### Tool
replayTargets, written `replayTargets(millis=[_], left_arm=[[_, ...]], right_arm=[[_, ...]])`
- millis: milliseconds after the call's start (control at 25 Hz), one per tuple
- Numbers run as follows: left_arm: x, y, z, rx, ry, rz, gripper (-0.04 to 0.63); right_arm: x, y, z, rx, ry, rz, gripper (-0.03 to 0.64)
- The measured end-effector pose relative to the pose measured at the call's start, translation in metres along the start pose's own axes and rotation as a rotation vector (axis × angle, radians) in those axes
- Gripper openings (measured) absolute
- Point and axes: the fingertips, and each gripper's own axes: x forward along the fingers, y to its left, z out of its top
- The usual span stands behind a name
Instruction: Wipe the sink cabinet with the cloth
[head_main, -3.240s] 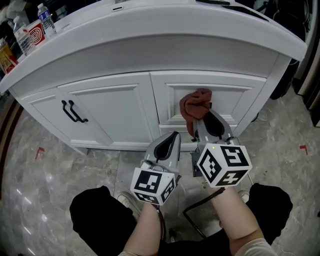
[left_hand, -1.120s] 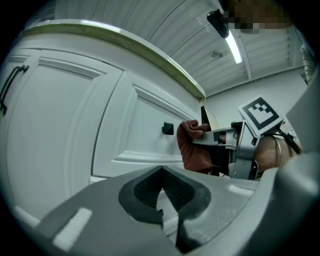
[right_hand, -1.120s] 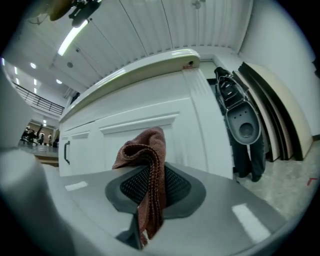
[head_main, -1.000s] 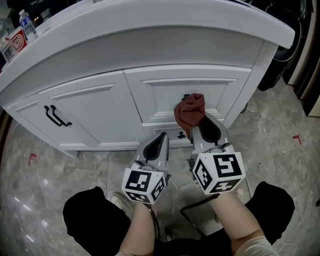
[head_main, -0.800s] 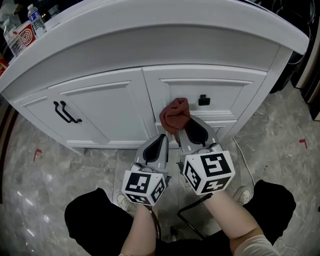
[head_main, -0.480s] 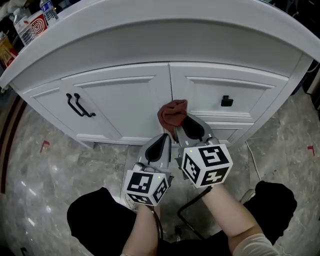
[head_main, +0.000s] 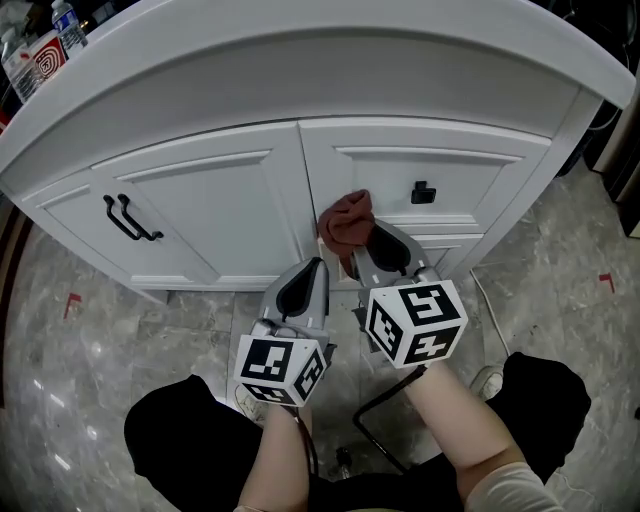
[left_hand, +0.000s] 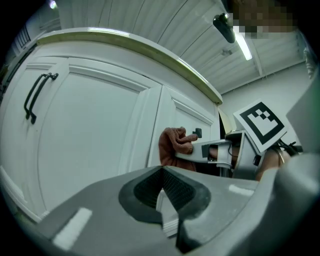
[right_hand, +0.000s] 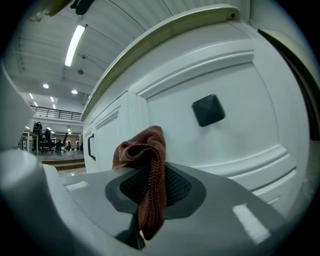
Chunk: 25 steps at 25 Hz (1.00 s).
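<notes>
The white sink cabinet (head_main: 210, 215) fills the top of the head view. Its left door carries two black handles (head_main: 128, 218), and the drawer front has a black knob (head_main: 423, 192). My right gripper (head_main: 356, 246) is shut on a rust-brown cloth (head_main: 345, 221), which it presses against the upright strip between door and drawer. In the right gripper view the cloth (right_hand: 146, 150) hangs down between the jaws, left of the knob (right_hand: 208, 110). My left gripper (head_main: 317, 264) is shut and empty, low beside the right one. From the left gripper view, the cloth (left_hand: 172, 145) shows on the cabinet front.
Bottles and a red-and-white box (head_main: 32, 60) stand on the countertop at far left. The curved counter edge (head_main: 330, 60) overhangs the doors. A black cable (head_main: 375, 425) lies on the marble floor between the person's knees, with a shoe (head_main: 487, 381) at the right.
The right gripper has dragged the cloth leftward, from over the drawer knob to the strip between door and drawer. The knob is now uncovered. The left gripper stayed shut beside it.
</notes>
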Motion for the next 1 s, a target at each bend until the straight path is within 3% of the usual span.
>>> replayTargets(millis=[280, 760, 1000], left_arm=[[0.014, -0.032, -0.004, 0.007, 0.015, -0.053, 0.0], [0.031, -0.06, 0.0, -0.019, -0.02, -0.063, 0.0], [0.045, -0.093, -0.008, -0.027, -0.018, -0.108, 0.0]], right_arm=[[-0.028, -0.052, 0.014, 0.05, -0.003, -0.075, 0.095], [-0.075, -0.127, 0.023, 0.027, -0.022, -0.228, 0.097], [-0.1, -0.162, 0.021, 0.018, -0.02, -0.287, 0.097]])
